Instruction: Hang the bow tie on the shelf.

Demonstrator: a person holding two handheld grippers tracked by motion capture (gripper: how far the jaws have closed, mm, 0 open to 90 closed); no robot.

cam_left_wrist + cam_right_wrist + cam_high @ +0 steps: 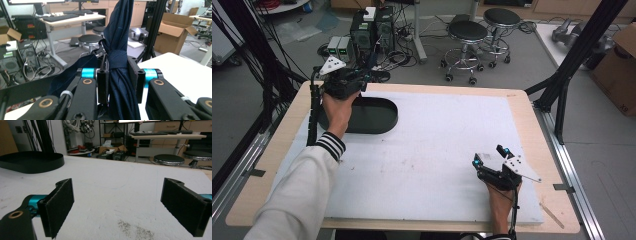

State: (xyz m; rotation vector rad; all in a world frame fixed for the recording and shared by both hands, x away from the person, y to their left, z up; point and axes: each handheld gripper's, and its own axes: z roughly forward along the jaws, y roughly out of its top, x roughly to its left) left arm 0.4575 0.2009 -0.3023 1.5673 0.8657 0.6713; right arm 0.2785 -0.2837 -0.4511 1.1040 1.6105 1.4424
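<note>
Nearest the person, the right gripper [492, 159] rests low on the white mat [437, 150] near its front right corner, held by the right hand [502, 197]; in the right gripper view its two black pads [58, 205] stand wide apart with bare mat between them, and a small patch of dark specks [135, 230] lies on the mat just ahead. Farther off, at the table's back left, the left hand [337, 107] holds the left gripper [354, 80] above the black tray [379, 117]; a white sleeve [297, 195] with a striped cuff leads up to it. In the left gripper view the jaws are pinched on a folded navy umbrella [120, 50], which stands upright between the pads [133, 75], bound by its own strap just above them; loose navy cloth hangs to the left. Beyond the table are two stools [467, 32] and computer cases [372, 27] on the grey floor.
</note>
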